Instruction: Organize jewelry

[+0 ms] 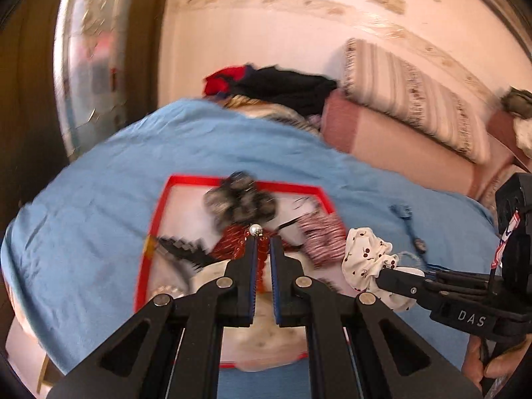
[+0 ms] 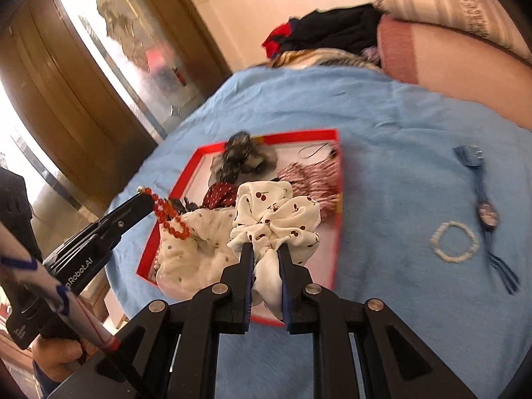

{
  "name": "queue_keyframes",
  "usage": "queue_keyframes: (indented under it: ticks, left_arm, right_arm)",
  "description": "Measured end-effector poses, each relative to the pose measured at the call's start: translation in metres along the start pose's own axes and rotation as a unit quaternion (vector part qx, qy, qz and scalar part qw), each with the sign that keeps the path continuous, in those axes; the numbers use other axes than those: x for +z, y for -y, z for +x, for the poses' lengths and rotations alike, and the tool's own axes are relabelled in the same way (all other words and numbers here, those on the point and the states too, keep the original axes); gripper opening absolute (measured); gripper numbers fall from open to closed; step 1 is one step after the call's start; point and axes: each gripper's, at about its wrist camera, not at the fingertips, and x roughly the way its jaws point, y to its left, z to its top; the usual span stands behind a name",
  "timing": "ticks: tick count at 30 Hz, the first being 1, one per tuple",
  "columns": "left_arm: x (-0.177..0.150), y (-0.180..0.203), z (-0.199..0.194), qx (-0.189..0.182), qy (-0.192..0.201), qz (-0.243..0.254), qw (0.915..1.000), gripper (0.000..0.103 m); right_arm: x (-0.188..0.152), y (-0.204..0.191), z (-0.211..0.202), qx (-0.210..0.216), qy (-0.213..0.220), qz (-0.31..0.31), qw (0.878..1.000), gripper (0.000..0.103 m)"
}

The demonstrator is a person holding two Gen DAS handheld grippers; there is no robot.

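The bed [image 2: 382, 126], under a blue sheet, carries everything; no table is in view. On it lies the red-rimmed tray [image 2: 332, 133], already filled with soft hair pieces: a dark grey scrunchie [image 2: 239, 159], a red-and-white striped one [image 2: 309, 176], a dotted white one [image 2: 196, 242].

The right tool [image 2: 266, 252] is clenched on the cherry-print scrunchie [image 2: 276, 212], pinching a fold at its lower edge while the rest billows over the tray. It is light, soft and loose cloth; it will sag and swing, cannot break, and any bunched fold gives a fair hold.

The left tool [image 1: 262, 237] is clamped shut on a red bead strand [image 2: 169, 219], gripped close to its pearl-topped end [image 1: 255, 230], the beads dangling over the tray's near corner. That piece is light but slippery and hard, and its thread is probably the weak part, so a grip near the clasp end suits it.

The right wrist view alone shows the things lying bare on the sheet, well apart from the tray: a blue-strapped watch [image 2: 488, 214] and just beside it a white bead bracelet [image 2: 454, 241], both small and hard. It also shows the strand's hanging length. The left wrist view shows the pearl sitting at its own fingertips and a dark toothed clip [image 1: 181, 249] in the tray, though blur leaves its shape uncertain.
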Motion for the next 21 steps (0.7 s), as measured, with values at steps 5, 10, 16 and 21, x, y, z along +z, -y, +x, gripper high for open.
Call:
queue_keyframes:
  ticks: [5,10,16,21]
  left_arm:
    - [-0.012,-0.017,0.031,0.025,-0.055,-0.012,0.9981,0.007]
    - [-0.015,-0.015,0.039,0.045,-0.070,-0.014,0.9964,0.014]
    - [-0.009,-0.004,0.019,0.075,-0.027,-0.003,0.9968,0.054]
    - [-0.001,0.015,-0.032,0.102,0.036,-0.010,0.9941,0.075]
  right_arm:
    - [0.002,-0.006,0.046,-0.018,-0.032,-0.010,0.999,0.015]
    - [0.000,-0.007,0.062,-0.047,-0.047,-0.016,0.998,0.038]
    - [0.003,-0.014,0.024,-0.047,-0.006,-0.033,0.998,0.062]
    - [-0.011,-0.021,-0.041,-0.050,0.039,-0.037,0.997,0.068]
